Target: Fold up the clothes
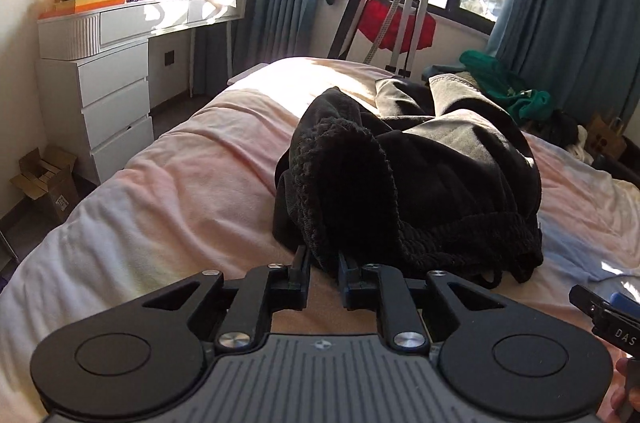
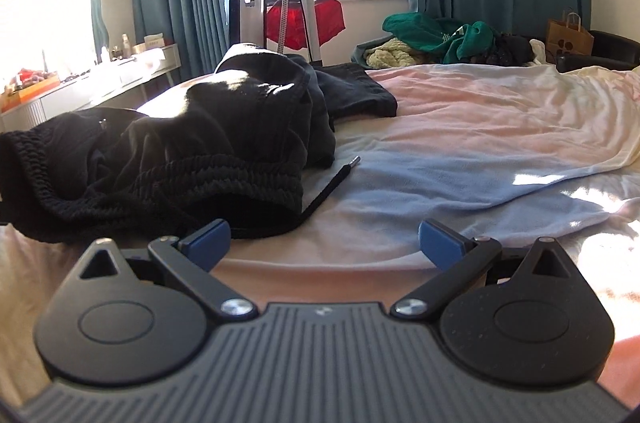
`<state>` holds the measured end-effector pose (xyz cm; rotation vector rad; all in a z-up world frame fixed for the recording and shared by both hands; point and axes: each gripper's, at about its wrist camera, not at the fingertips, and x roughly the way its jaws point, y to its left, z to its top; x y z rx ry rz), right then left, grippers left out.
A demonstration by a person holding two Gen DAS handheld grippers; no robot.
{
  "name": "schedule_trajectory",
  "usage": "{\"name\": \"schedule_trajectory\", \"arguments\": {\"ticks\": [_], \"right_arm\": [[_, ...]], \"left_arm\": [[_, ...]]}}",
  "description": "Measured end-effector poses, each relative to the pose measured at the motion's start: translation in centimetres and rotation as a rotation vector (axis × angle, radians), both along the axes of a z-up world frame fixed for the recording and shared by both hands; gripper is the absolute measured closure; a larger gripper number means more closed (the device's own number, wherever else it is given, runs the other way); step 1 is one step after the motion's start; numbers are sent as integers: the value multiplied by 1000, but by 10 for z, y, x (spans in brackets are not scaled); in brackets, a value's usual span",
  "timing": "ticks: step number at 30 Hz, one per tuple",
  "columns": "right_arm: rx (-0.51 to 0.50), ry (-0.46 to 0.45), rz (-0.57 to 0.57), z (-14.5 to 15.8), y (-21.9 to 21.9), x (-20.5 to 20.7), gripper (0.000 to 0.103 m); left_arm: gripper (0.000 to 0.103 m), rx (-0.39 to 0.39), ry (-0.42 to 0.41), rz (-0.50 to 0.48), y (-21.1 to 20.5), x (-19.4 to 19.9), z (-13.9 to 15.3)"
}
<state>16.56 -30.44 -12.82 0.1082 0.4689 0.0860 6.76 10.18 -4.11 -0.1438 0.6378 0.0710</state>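
Note:
A crumpled black garment point(image 1: 420, 183) with a ribbed elastic waistband lies heaped on the pink and blue bed cover point(image 1: 180, 191). My left gripper point(image 1: 323, 265) sits low on the bed at the waistband's near edge. Its fingers stand a narrow gap apart, and a bit of the black hem lies between the tips without being pinched. In the right wrist view the same garment point(image 2: 200, 151) lies to the left, its drawstring point(image 2: 332, 183) trailing over the cover. My right gripper point(image 2: 324, 243) is wide open just right of the waistband opening, with nothing between its blue pads point(image 2: 208, 243).
A white dresser point(image 1: 112, 91) and a cardboard box point(image 1: 44, 179) stand left of the bed. A garment steamer stand point(image 1: 412, 3) rises behind the bed by the window. Green clothes point(image 2: 440, 35) and a paper bag point(image 2: 568, 35) lie at the far right.

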Motion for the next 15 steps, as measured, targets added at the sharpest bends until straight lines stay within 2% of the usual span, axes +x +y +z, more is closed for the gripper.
{"name": "schedule_trajectory", "arguments": {"ticks": [1,5,6,9,12,15], "right_arm": [[-1,11,0,-5,1,6,3],[-29,49,13,-17,8,37,25],[-61,58,27,-19,15,45,26],[-103,15,67,-19,30,57,29],[-105,-6,79,-19,37,73,30],[-93,-30,92,-20,40,89,30]], "left_arm": [[79,-6,0,3,0,1,0],[75,-59,-2,34,2,18,5],[72,-47,-4,38,2,20,5],[53,5,-6,45,3,25,4],[51,64,-12,29,0,30,2],[48,89,-25,19,-4,31,4]]}}
